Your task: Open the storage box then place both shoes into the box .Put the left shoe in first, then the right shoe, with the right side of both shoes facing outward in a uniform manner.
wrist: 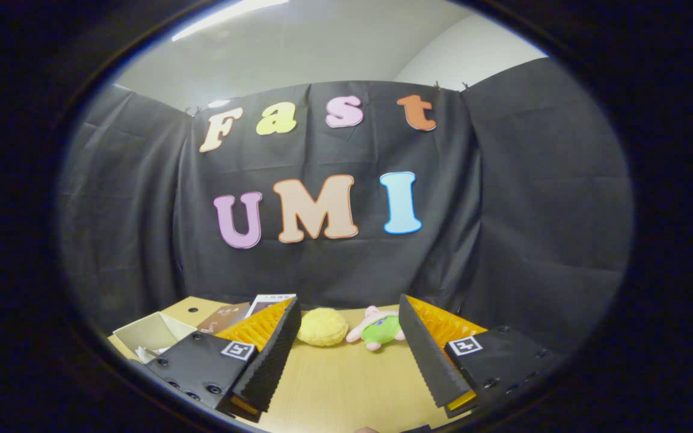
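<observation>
With nothing between the fingers, gripper (pixel 346 355) held wide open over bare wooden table (pixel 340 385). Beyond the fingertips, lying near the booth wall: a yellow plush (pixel 322 326) and just beside it a pink-and-green plush toy (pixel 378 329). Off past the left finger, storage box (pixel 154 334) apparently already open, pale inside, crumpled paper within. No shoes to be made out. Probably best to swing left, confirm the box stands fully open, then seek the left shoe first, keeping the jaws spread until lined up.
</observation>
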### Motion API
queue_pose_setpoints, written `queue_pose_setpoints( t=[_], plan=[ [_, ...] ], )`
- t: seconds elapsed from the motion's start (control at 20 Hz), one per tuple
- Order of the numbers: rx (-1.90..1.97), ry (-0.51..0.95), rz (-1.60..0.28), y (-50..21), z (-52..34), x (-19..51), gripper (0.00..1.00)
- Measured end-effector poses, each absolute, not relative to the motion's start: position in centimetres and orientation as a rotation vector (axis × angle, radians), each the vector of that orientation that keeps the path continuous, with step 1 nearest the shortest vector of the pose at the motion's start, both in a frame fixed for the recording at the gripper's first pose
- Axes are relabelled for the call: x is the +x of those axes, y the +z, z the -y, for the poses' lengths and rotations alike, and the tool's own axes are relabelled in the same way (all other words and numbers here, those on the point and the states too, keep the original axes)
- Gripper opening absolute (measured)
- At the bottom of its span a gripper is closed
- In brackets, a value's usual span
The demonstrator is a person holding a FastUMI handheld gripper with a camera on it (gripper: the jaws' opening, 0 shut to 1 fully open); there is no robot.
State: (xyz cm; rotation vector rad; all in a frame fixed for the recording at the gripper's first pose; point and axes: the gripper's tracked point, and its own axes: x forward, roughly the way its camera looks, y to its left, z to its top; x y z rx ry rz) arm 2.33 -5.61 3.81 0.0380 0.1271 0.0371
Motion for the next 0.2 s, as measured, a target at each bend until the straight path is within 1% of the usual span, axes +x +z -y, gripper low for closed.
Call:
queue_pose_setpoints(
  t=[0.2],
  plan=[
    [0.021,0.010,-0.113,4.1,7.9,2.4,1.00]
  ],
)
